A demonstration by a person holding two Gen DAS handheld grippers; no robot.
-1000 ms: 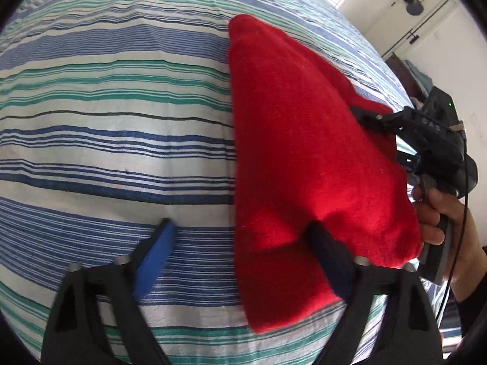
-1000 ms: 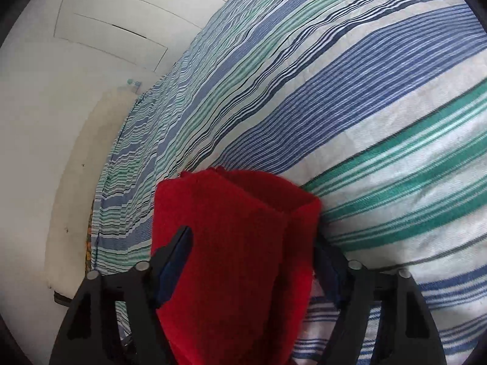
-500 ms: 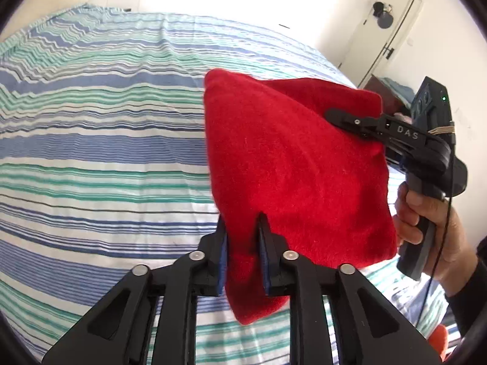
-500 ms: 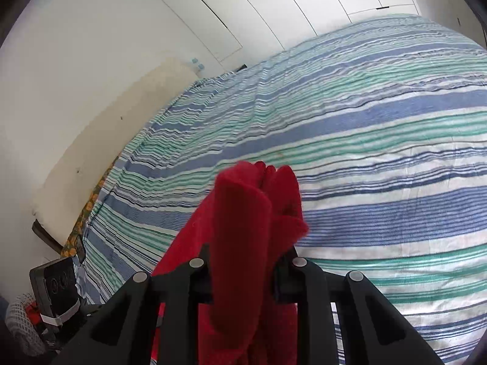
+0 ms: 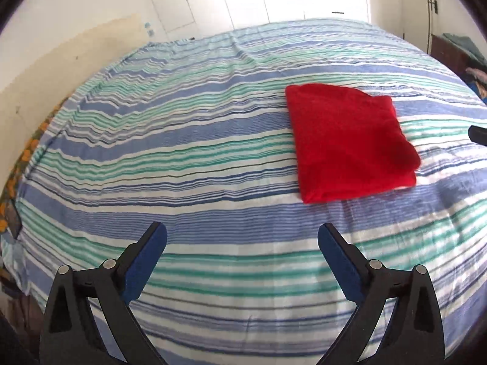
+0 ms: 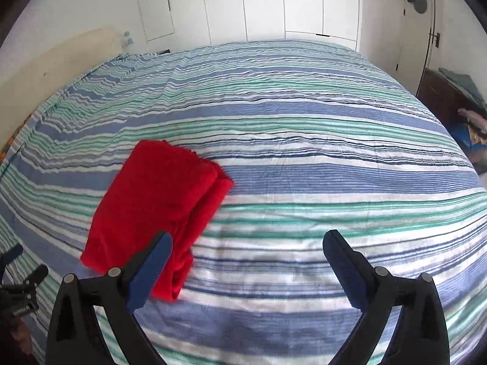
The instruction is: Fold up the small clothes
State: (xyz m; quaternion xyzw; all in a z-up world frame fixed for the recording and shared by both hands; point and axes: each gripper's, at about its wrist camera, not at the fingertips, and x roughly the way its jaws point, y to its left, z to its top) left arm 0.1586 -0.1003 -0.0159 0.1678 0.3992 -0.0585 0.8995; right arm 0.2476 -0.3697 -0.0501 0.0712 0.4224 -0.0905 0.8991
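A folded red cloth (image 5: 350,143) lies flat on the striped bedsheet (image 5: 182,158), right of centre in the left wrist view. In the right wrist view the same red cloth (image 6: 155,210) lies at the lower left. My left gripper (image 5: 242,240) hangs above the sheet, short of the cloth and to its left, its jaws opening wide with nothing between them. My right gripper (image 6: 247,248) hovers just right of the cloth, jaws likewise opening and empty; its left finger (image 6: 149,270) overlaps the cloth's near edge in the picture. A black tip of the right gripper (image 5: 478,133) shows at the right edge.
The bed (image 6: 304,127) fills both views. White wardrobe doors (image 6: 274,3) stand behind it, a cream headboard (image 5: 61,57) at the left. A dark side table with piled clothes (image 6: 456,97) sits at the right. The left gripper's black body (image 6: 21,289) shows at lower left.
Both grippers had pinched the red cloth and lifted it; now both have let go, the cloth lies folded on the sheet, and both grippers have drawn up and back.
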